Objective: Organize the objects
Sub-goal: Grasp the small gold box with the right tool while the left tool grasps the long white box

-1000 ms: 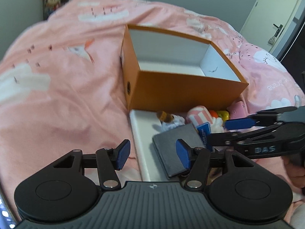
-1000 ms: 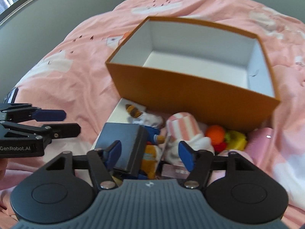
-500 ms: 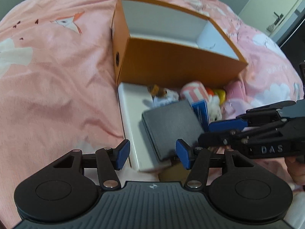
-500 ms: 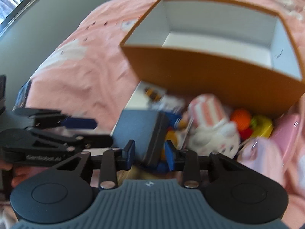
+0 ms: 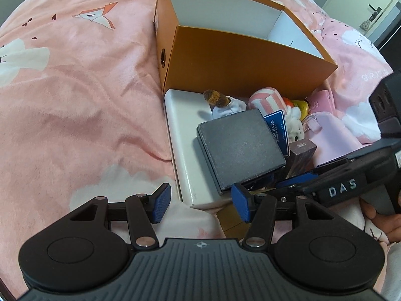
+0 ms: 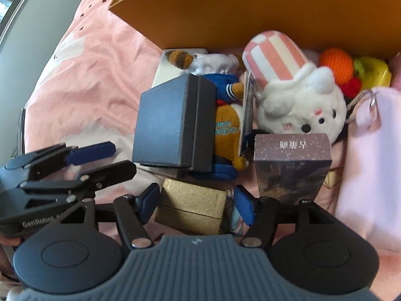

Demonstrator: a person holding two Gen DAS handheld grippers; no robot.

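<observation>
An open orange box with a white inside stands on the pink bed. In front of it lies a pile: a dark grey box on a flat white box, a gold box, a brown printed box, a white striped plush and a blue-and-orange plush. My right gripper is open with its pads on either side of the gold box. My left gripper is open and empty at the near corner of the white box.
A pink pouch lies at the right of the pile. An orange knitted ball and a yellow toy sit against the orange box. The pink patterned bedspread stretches to the left. A door is at the far right.
My right gripper has dropped low and forward into the pile and opened wider, now straddling the gold box. My left gripper has come closer to the white box.
</observation>
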